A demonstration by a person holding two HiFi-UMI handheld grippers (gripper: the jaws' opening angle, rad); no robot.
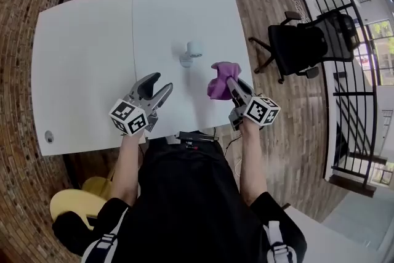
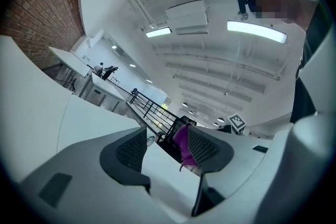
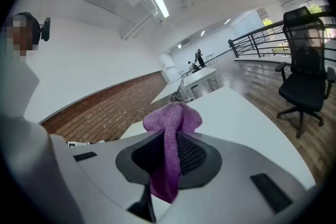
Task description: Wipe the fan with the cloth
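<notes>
A small white fan lies on the white table, just beyond both grippers. My left gripper hovers in front of it and to its left, jaws open with nothing between them; the left gripper view shows the same gap. My right gripper is raised to the right of the fan and is shut on a purple cloth. In the right gripper view the cloth bunches above the pads and hangs down between them. The cloth also shows past the left gripper's right-hand jaw.
A black office chair stands on the wooden floor right of the table, with a black railing behind it. A small round fitting sits near the table's front left corner. A yellow stool is below the table's front edge.
</notes>
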